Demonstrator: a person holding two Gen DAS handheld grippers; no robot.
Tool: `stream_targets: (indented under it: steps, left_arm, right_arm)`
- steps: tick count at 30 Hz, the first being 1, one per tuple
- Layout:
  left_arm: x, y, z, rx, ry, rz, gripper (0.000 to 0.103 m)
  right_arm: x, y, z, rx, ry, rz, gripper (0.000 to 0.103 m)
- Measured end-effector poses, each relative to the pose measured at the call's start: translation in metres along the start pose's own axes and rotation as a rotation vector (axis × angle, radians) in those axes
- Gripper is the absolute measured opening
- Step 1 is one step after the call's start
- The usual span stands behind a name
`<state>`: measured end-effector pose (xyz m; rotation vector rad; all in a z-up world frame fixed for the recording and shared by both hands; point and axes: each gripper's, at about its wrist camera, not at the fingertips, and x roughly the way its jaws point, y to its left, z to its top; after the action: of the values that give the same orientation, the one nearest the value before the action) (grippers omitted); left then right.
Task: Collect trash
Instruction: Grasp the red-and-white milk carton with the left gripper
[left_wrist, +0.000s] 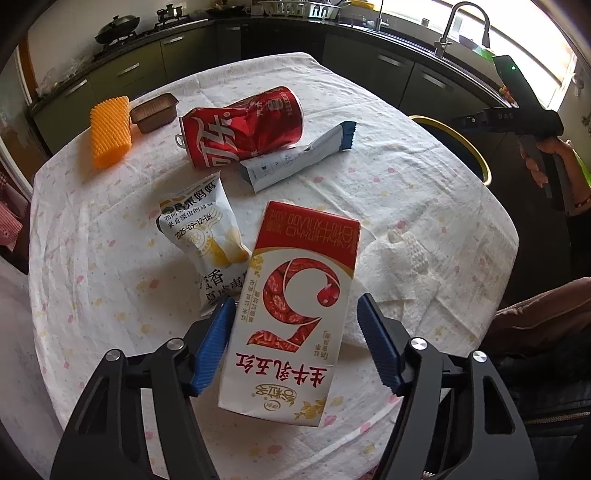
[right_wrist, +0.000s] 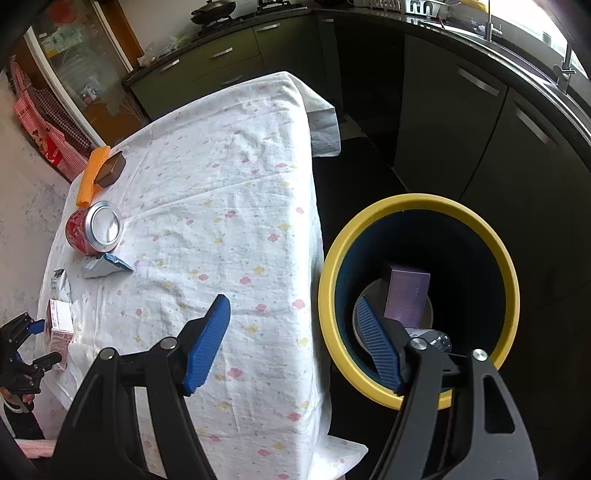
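A red-and-white milk carton (left_wrist: 295, 314) stands on the flowered tablecloth (left_wrist: 92, 258) between the blue pads of my left gripper (left_wrist: 294, 299). The left pad is at its edge, a thin gap shows at the right pad, so the gripper is open. From the right wrist view the carton (right_wrist: 59, 325) and left gripper (right_wrist: 22, 347) sit at the table's near left corner. My right gripper (right_wrist: 291, 300) is open and holds nothing, straddling the table edge and the yellow-rimmed bin (right_wrist: 332, 258). A purple box (right_wrist: 406, 295) lies in the bin.
On the table lie a crushed red can (left_wrist: 243, 129), a grey-blue wrapper (left_wrist: 295, 158), a white snack bag (left_wrist: 207, 236), a crumpled tissue (left_wrist: 402, 273), an orange ridged block (left_wrist: 110, 131) and a brown foil tray (left_wrist: 154, 112). Dark kitchen cabinets (right_wrist: 480, 129) surround the bin.
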<state>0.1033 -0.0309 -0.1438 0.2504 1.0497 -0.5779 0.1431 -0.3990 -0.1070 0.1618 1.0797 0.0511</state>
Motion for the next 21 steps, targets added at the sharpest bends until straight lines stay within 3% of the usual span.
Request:
stream_targets:
  steps: [6, 21]
  left_arm:
    - [-0.002, 0.004, -0.002, -0.011, -0.006, 0.004, 0.059]
    - [-0.026, 0.001, -0.004, -0.014, -0.072, 0.041, 0.055]
  right_arm:
    - [0.001, 0.001, 0.000, -0.005, 0.005, 0.003, 0.068]
    - [0.001, 0.003, -0.003, -0.010, 0.008, 0.013, 0.068]
